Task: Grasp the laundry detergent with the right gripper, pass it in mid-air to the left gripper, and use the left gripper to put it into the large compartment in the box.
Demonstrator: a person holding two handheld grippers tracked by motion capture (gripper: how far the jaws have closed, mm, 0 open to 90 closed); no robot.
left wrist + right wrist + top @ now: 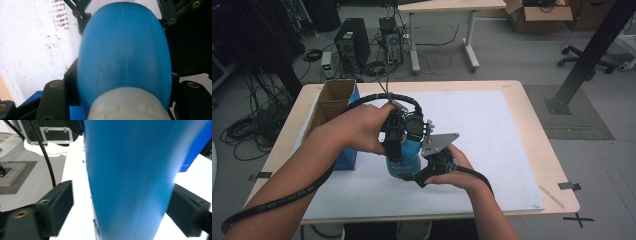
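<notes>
From above, your left gripper (398,145) clamps the rounded blue plastic bottle (404,162) over the white mat (492,140). Its own camera shows the jaws pressing the bottle's neck. The right gripper (120,202) view shows jaws spread, flanking the bottle; if the left grip loosens now, it drops.

Blue plastic bottle (404,161), plain, no label seen; a faint moulded seam runs down its body (124,52); white cap (128,105) at its neck. Left gripper (396,150) and right gripper (419,176) at the bottle both black, brass-coloured screw heads on the jaws; right carries a grey plate (438,143). White sheet (492,140) under the bottle, dark speckled scuffs. Blue box (347,159) left of the bottle, brown cardboard inside. Pale wood table (539,145) rim.
</notes>
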